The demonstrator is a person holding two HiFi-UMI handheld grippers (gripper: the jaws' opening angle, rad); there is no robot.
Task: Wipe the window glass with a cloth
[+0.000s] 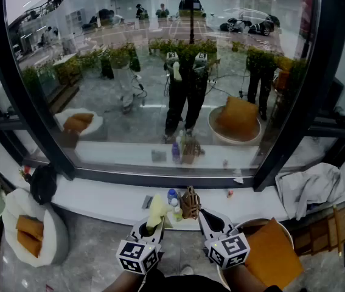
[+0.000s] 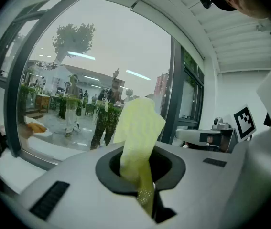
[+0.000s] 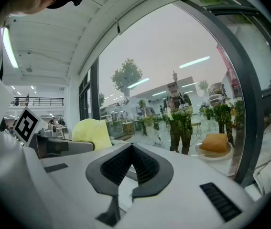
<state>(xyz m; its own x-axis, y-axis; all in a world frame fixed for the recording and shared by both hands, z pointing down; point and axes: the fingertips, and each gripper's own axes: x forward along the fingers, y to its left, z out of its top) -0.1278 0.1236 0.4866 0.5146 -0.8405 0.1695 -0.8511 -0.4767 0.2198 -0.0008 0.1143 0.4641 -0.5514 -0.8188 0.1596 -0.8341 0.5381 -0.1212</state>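
On the white sill (image 1: 99,196), between the grippers and the window glass (image 1: 129,72), stand a blue-capped bottle (image 1: 172,196) and a brown ridged object (image 1: 190,203), both at 12 o'clock from the grippers. A crumpled grey fabric heap (image 1: 309,187) lies at 3 o'clock and a black bag (image 1: 43,183) at 9 o'clock. Only the head view shows this clutter. The left gripper view shows the left gripper (image 2: 142,173) with its jaws pressed onto the yellow cloth (image 2: 137,137), which stands up out of them, short of the glass. The right gripper view shows the right gripper (image 3: 134,168) with its ribbed pads (image 3: 147,166) together on nothing, and the cloth at 9 o'clock. A round tub (image 1: 245,225) at 4 o'clock holds an orange cushion (image 1: 269,254). A white tub (image 1: 56,242) at 8 o'clock holds two more cushions (image 1: 29,233).
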